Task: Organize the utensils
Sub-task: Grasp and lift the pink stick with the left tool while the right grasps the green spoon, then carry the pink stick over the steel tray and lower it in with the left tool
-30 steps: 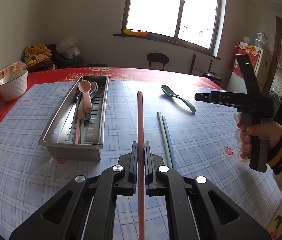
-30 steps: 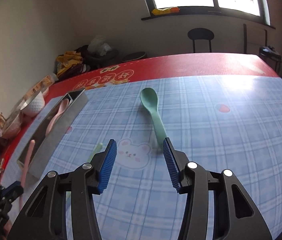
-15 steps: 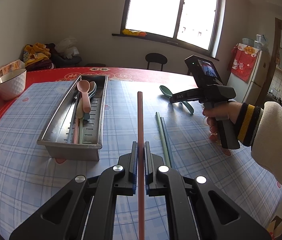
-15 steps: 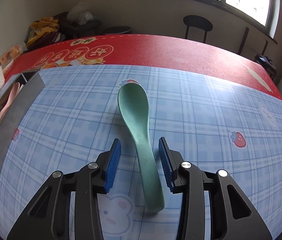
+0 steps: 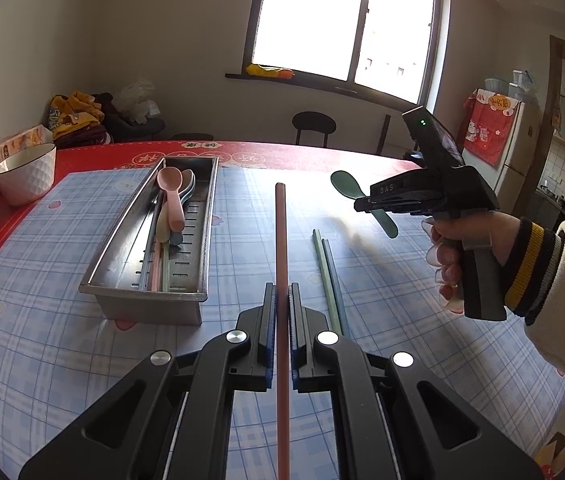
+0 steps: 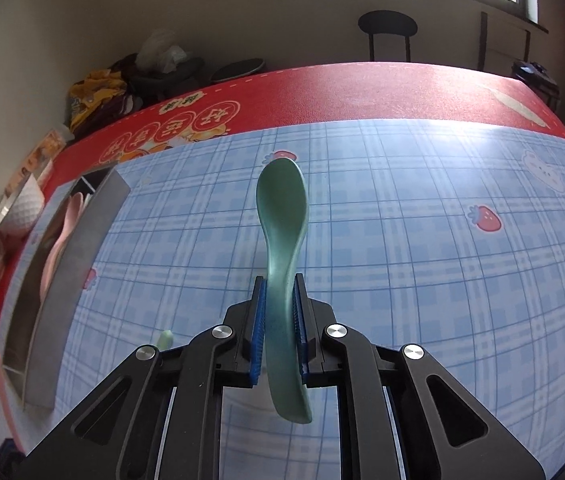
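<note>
My right gripper (image 6: 278,320) is closing on the green plastic spoon's (image 6: 282,216) handle — long axis running straight ahead, apparently barely lifted; my left gripper (image 5: 281,316) is clamping a reddish-brown chopstick (image 5: 281,240), the perforated steel tray (image 5: 202,248) lying leftward.

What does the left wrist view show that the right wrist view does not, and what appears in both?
Only the left wrist view shows the left hand-held gripper shut on a pink chopstick, the green chopstick pair lying full length on the cloth, and the person's hand.

Only the right wrist view shows the right hand-held gripper closing its jaws on the handle of the green spoon.

Both show the green spoon, the metal tray holding the pink spoon, and the white bowl.
</note>
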